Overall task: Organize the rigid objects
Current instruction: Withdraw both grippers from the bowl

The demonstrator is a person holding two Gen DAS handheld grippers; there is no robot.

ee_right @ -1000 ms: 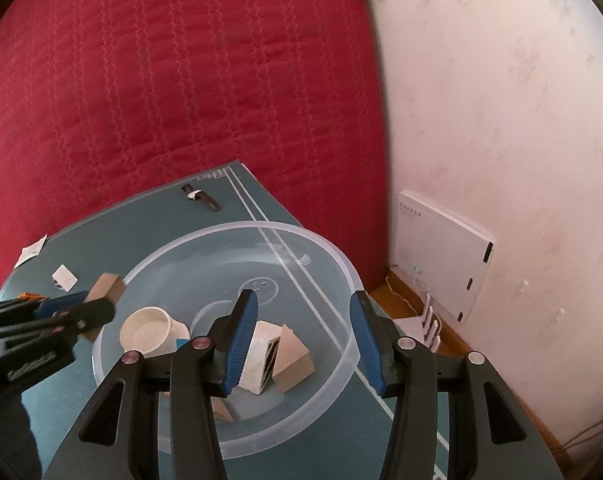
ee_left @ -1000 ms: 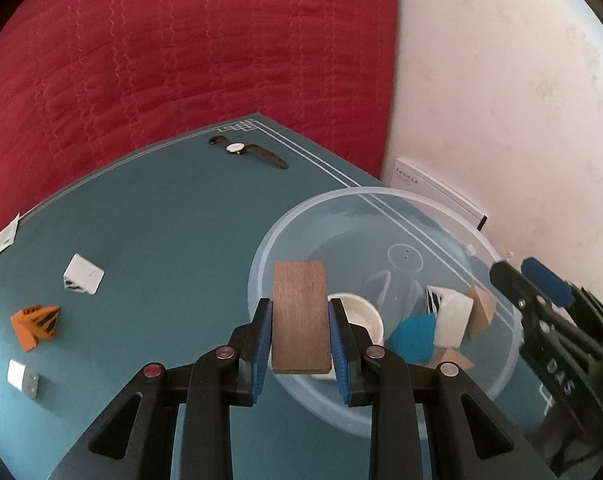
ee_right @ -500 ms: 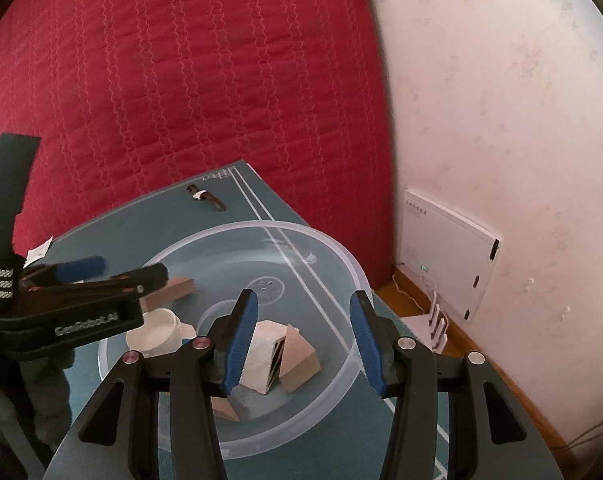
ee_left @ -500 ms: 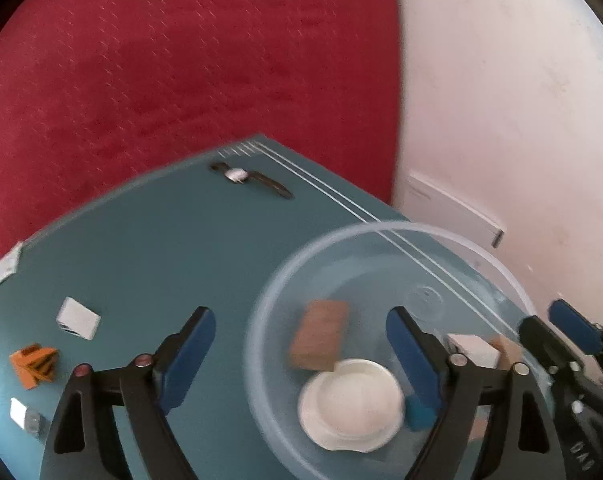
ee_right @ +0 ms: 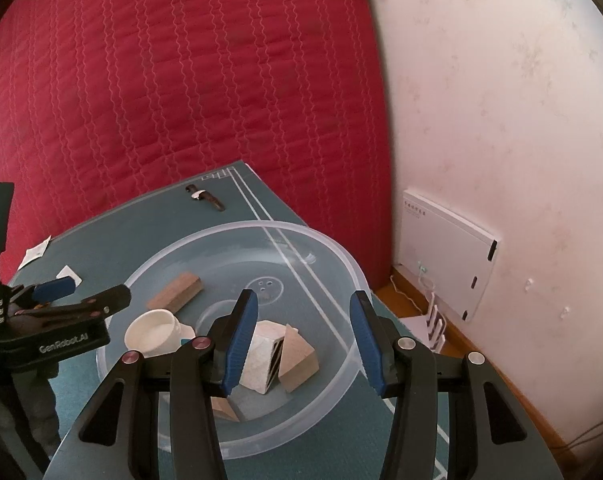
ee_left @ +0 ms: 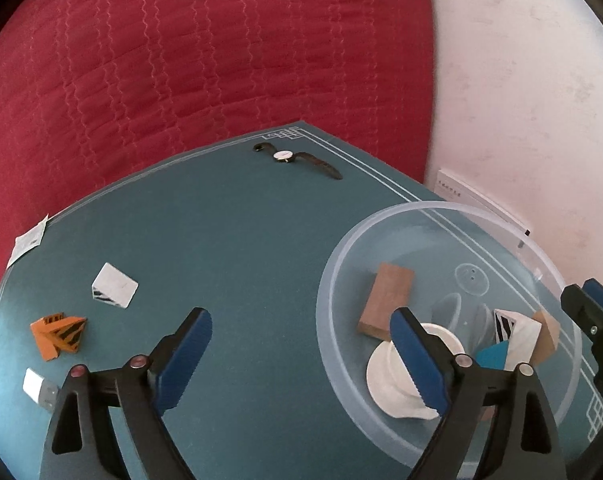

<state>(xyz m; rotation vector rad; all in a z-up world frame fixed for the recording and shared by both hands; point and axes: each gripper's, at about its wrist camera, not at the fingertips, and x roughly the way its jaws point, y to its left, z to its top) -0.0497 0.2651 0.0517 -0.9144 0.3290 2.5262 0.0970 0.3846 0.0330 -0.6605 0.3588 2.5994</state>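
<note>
Since the frame one second back, we note that the wooden block (ee_left: pixel 386 305) has left the left gripper (ee_left: pixel 301 364) and now lies tilted on the floor of the clear bowl (ee_left: pixel 441 210), while the camera has swung leftward toward the open table (ee_left: pixel 221 232). We see the left gripper's fingers spread wide with nothing between them, hanging over the table just beside the bowl's rim. We see the right gripper (ee_right: pixel 304 344) likewise spread and empty, poised above the bowl.

Collected so far, as we read it: the wooden block, a white cup (ee_left: pixel 405 380), a blue piece (ee_left: pixel 493 354), a white block with black stripes (ee_left: pixel 517 330) and a tan block (ee_left: pixel 547 334), all inside the bowl; the right wrist view adds a further tan wedge (ee_right: pixel 223 408) near the bowl's front wall.

Left on the table, well apart from the bowl: a white striped block (ee_left: pixel 115 286), an orange striped piece (ee_left: pixel 59 336), a small white-and-grey piece (ee_left: pixel 39 390), a wristwatch (ee_left: pixel 297 159) near the far corner, and a paper slip (ee_left: pixel 27 242) at the left edge. We judge the task past its midpoint, with three or four pieces outstanding; whether the watch and slip belong to it we cannot tell.
</note>
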